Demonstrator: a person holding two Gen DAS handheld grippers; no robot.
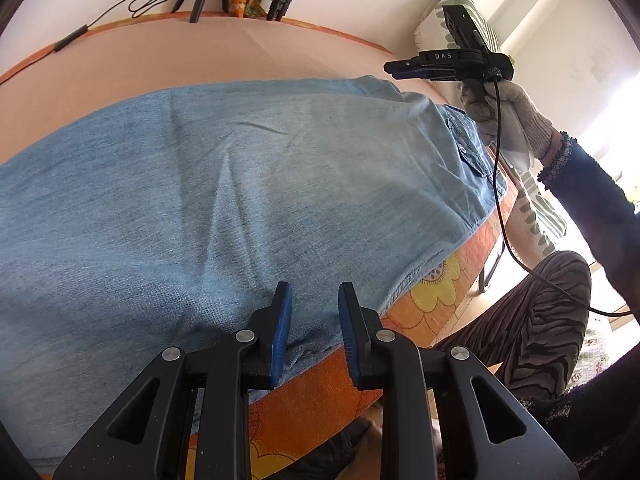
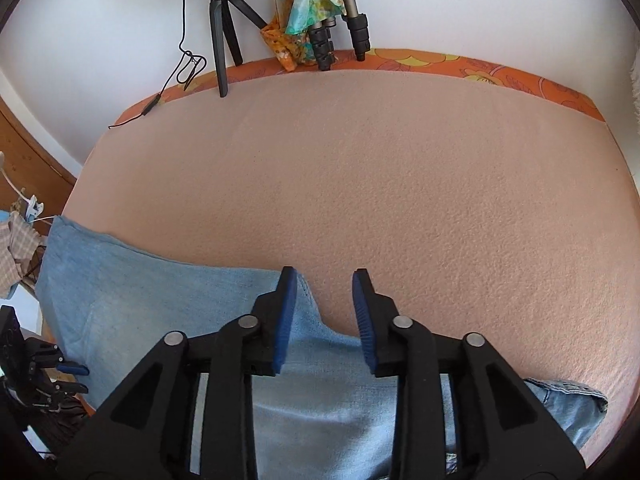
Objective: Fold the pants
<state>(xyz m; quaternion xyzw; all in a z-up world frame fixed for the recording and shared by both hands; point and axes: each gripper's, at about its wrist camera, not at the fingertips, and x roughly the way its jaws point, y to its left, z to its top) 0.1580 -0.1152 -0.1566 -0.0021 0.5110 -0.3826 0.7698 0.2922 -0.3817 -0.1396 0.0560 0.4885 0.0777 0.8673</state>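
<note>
Most of the near half of the bed [image 2: 400, 200] is lying under the pants [image 1: 200, 200], a pale blue denim pair spread flat along its near edge, with a hem reaching the near left corner in the right wrist view and the waist and pockets lying toward the right end. Judging by the broad single panel showing, the legs may already be laid one over the other, but I cannot tell for certain; the crosswise folds look not yet done. Beyond the denim the pink cover is running bare to the far edge, giving plenty of room to carry cloth over, while the tripods [image 2: 224, 32] and a patterned cloth [image 2: 308, 12] are leaning at the far edge against the wall. The left gripper [image 1: 314, 320] is hovering just above the denim's near hem, jaws parted and holding nothing. The right gripper [image 2: 326, 312] is poised over the denim's far edge, jaws likewise spread and empty.
</note>
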